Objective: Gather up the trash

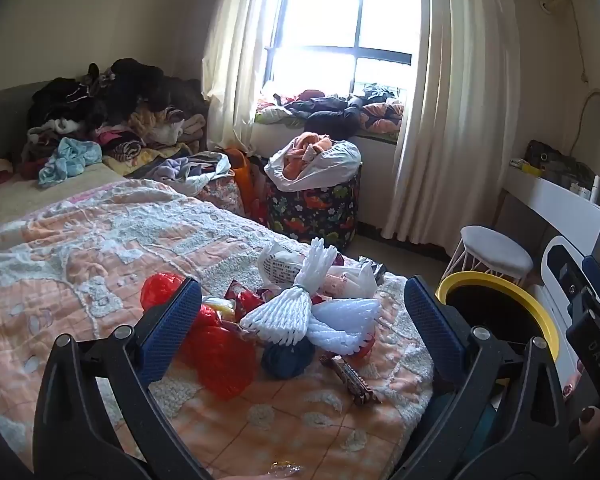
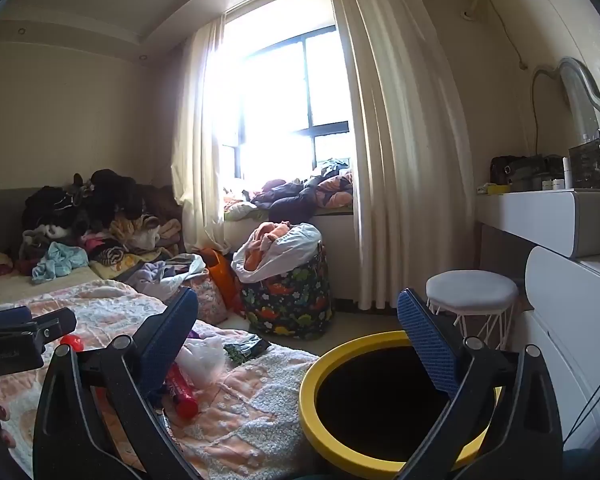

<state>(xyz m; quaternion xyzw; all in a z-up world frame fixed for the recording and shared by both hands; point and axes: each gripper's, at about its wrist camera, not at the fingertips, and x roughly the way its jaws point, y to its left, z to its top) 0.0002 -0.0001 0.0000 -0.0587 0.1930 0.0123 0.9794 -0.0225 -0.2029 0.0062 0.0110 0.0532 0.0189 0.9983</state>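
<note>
The trash pile (image 1: 300,320) of white foam netting, red plastic and wrappers sits on the bed (image 1: 100,240) at lower center, right between the wide-open, empty left gripper (image 1: 300,320), while the right gripper (image 2: 300,344), also spread and empty, hangs over the yellow-rimmed bin (image 2: 316,408) at lower right.

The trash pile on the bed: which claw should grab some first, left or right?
Left, probably. The left claw is open and aimed straight at the trash pile. The right claw, also open, points mostly at the yellow-rimmed bin beside the bed.
</note>
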